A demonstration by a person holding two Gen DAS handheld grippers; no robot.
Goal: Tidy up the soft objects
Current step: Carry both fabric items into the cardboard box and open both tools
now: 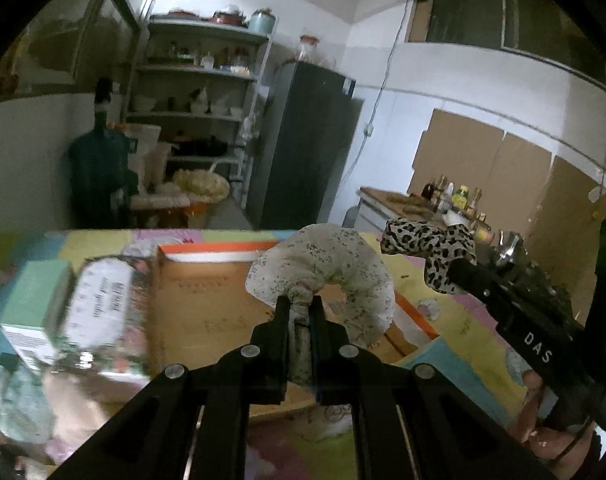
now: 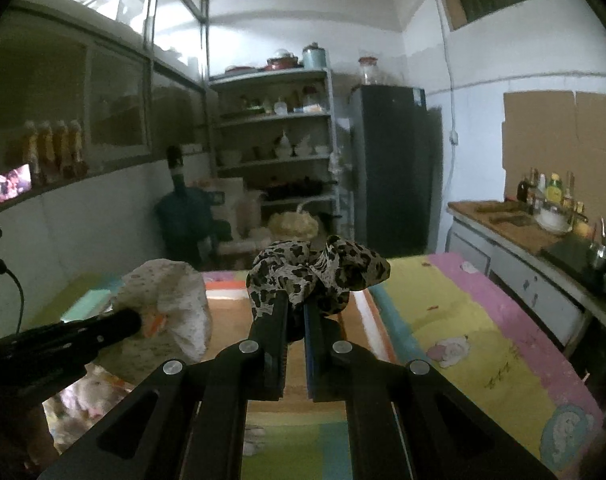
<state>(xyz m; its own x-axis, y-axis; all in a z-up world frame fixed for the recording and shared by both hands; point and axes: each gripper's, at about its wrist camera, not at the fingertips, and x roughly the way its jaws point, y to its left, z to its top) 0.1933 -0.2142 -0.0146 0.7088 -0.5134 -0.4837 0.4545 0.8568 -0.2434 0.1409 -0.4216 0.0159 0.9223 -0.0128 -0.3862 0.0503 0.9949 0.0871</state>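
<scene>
It was a lived-in home kitchen; a grey metal shelving rack [image 2: 277, 136] held white bowls, jars and enamel pots; a tall dark refrigerator [image 2: 395, 168] stood beside it with a glass jar [image 2: 369, 70] on top; a wooden worktop [image 2: 511, 222] on the right carried sauce bottles [image 2: 551, 190]; brown cardboard sheets [image 1: 487, 164] covered the white wall behind it.

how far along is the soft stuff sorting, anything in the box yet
Nothing looks put away yet: the visible floor of the open cardboard box is bare. In hand: the left gripper is shut on the white speckled scrunchie, the right gripper on the leopard-print scrunchie, both held above the box. Left: lowering and releasing both.
</scene>
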